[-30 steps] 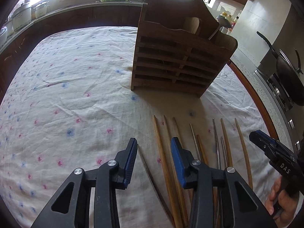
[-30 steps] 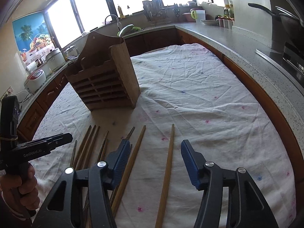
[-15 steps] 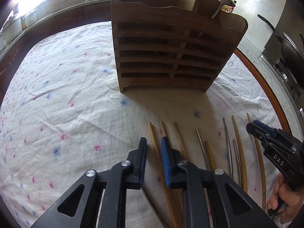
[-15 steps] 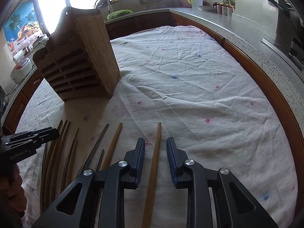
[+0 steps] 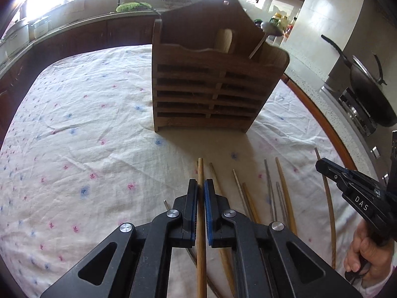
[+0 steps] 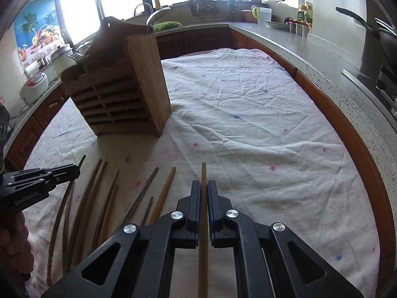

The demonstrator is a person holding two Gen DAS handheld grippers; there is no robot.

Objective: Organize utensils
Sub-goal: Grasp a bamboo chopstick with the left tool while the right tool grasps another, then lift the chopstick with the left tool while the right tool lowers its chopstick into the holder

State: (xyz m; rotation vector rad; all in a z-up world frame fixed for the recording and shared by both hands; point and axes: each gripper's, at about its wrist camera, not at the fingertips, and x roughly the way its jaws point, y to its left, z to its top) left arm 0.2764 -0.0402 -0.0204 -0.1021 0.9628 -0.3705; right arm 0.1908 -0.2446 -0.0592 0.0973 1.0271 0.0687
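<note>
A slatted wooden utensil holder (image 5: 211, 84) stands on the cloth-covered table; it also shows in the right wrist view (image 6: 124, 94). A wooden handle and a metal spoon (image 5: 270, 28) stand in it. My left gripper (image 5: 201, 186) is shut on a wooden chopstick (image 5: 200, 171), lifted off the cloth. My right gripper (image 6: 203, 188) is shut on another wooden chopstick (image 6: 203, 173). Several more wooden and metal chopsticks (image 5: 270, 191) lie on the cloth between the grippers, also in the right wrist view (image 6: 104, 193).
The white floral tablecloth (image 6: 248, 124) covers the table. A speckled counter (image 6: 335, 74) runs along the right with a wok (image 5: 369, 84) on a stove. A sink, green basket (image 5: 134, 6) and rice cookers (image 6: 37, 84) line the back.
Both grippers went from open to shut, each closing on a wooden chopstick. Both have since risen with their chopsticks, and the holder looks farther off than half a second ago.
</note>
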